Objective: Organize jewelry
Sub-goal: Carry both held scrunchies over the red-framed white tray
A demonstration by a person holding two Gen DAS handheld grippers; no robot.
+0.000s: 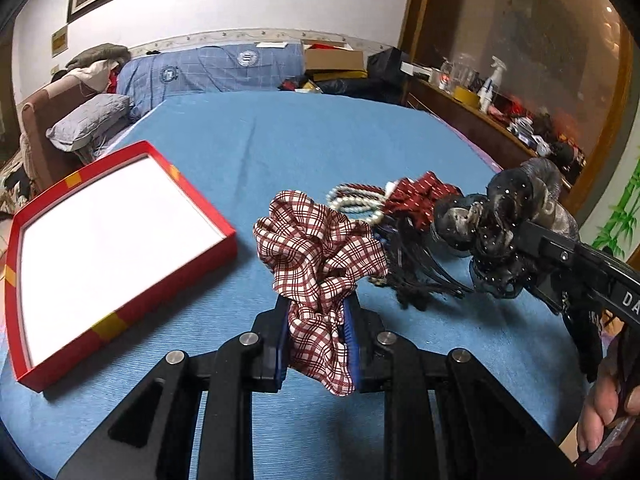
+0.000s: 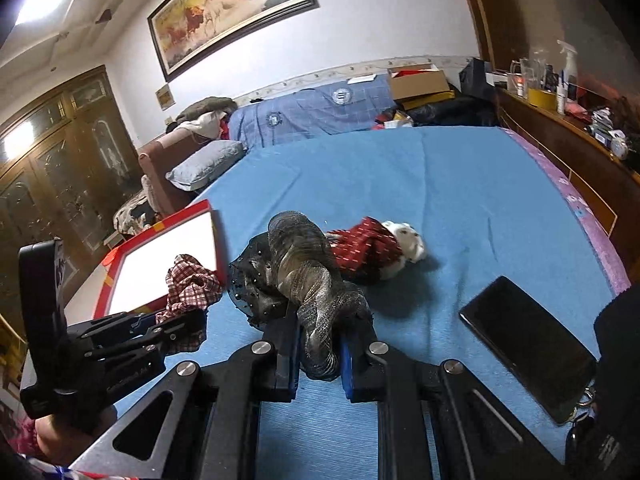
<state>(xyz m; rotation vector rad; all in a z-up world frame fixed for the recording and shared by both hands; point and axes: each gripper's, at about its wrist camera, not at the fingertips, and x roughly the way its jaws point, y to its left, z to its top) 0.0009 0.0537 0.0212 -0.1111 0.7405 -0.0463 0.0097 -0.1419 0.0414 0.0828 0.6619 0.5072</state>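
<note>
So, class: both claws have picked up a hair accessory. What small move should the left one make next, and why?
Probably carry the plaid scrunchie leftward over the red box and let go. The left claw is shut on it, and the box sits open and white inside, just to its left.

The left gripper [image 1: 316, 320] pinches a red-and-white plaid scrunchie [image 1: 320, 252] between its blue-padded fingers [image 1: 282, 344], above the blue bed [image 1: 320, 140]. At nine o'clock lies an open red box [image 1: 132, 322] with a white floor. At two o'clock, pearl bracelets [image 1: 356, 200] touch a dark red scrunchie [image 1: 424, 196]. At three o'clock, the right gripper [image 1: 520, 236] clamps a dark beaded scrunchie [image 1: 500, 220].
</note>
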